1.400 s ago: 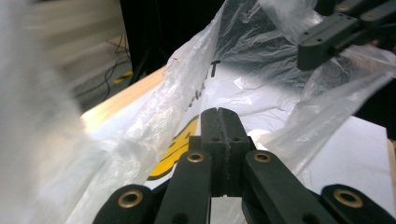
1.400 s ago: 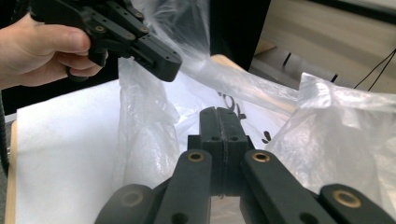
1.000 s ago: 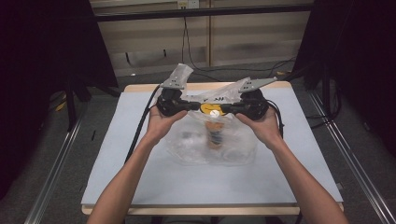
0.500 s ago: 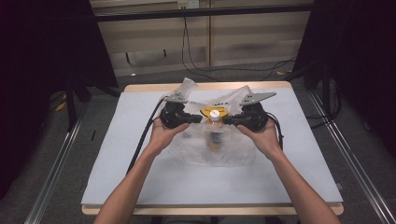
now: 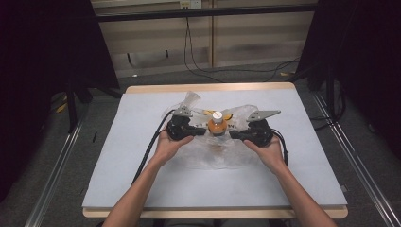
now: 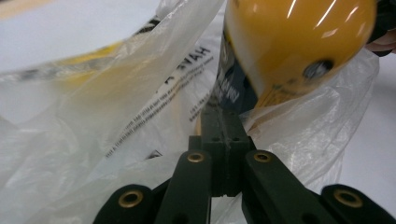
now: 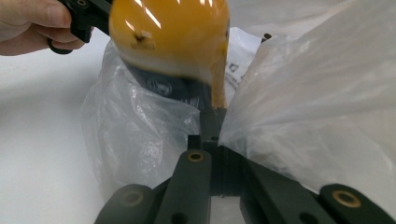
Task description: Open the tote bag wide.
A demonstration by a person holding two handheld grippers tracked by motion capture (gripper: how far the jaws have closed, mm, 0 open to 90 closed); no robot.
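Both grippers, left (image 5: 201,131) and right (image 5: 235,135), are pinching the bag (image 5: 213,153); bottle (image 5: 216,125) is standing half exposed; bag looks only partly off.

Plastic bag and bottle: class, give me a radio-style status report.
Left gripper and right gripper both shut on plastic bag. Orange bottle upright between them, bag bunched low around it. Nothing in the way.
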